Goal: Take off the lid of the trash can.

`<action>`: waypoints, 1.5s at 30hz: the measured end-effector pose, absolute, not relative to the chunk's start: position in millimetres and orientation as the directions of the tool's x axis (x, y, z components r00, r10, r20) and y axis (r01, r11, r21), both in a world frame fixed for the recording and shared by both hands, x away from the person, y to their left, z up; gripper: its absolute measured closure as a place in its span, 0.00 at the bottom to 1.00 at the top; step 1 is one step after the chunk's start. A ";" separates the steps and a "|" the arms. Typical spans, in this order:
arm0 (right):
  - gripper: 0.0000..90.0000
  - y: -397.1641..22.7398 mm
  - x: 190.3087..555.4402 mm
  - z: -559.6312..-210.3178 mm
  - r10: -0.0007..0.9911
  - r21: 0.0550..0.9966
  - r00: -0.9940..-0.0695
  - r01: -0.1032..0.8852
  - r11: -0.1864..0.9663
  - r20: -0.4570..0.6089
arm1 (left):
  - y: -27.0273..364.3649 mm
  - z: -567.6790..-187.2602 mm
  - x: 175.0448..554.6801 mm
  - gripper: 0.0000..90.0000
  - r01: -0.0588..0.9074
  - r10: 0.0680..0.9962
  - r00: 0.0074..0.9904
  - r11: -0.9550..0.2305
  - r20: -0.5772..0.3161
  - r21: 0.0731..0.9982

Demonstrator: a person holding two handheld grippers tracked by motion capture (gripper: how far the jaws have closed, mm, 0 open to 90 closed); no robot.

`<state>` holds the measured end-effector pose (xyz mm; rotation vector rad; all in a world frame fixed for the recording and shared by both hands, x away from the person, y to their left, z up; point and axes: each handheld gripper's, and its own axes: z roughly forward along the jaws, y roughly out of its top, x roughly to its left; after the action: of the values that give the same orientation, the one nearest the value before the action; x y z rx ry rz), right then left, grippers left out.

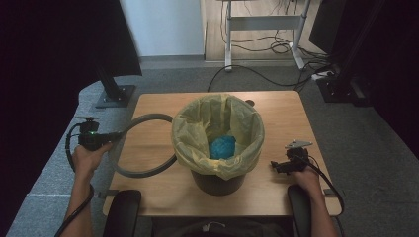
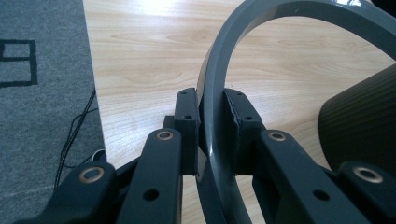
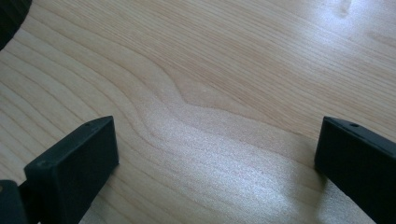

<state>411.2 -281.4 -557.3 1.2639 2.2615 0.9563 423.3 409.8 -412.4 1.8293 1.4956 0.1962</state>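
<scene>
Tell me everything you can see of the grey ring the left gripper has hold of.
The grey ring is a smooth, glossy hoop, plastic by its look, with a flat band section. The left gripper is shut on its left rim, jaws pinching the band from both sides. It lies left of the bin over the wooden table, its right part passing behind the yellow bag.

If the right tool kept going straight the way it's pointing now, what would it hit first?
Probably the dark bin. The right tool, jaws open and empty, points left across bare wooden table toward the bin's base; its own view shows nothing between, though depth is unclear.
</scene>
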 end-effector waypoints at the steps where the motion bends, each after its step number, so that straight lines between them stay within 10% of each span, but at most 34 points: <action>1: 0.00 -281.4 411.2 -557.3 0.851 0.717 -0.525 0.595 0.365 0.002 | 409.6 -414.5 423.8 0.85 0.779 0.893 0.303 -0.032 -0.332 0.626; 45: 0.00 -281.2 411.1 -557.3 0.851 0.717 -0.525 0.594 0.364 0.003 | 380.1 -507.7 450.3 0.85 0.803 0.938 0.257 -0.075 -0.231 0.591</action>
<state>411.1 -281.2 -557.3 1.2635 2.2613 0.9579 450.3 380.1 -507.7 1.9066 1.5779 0.2777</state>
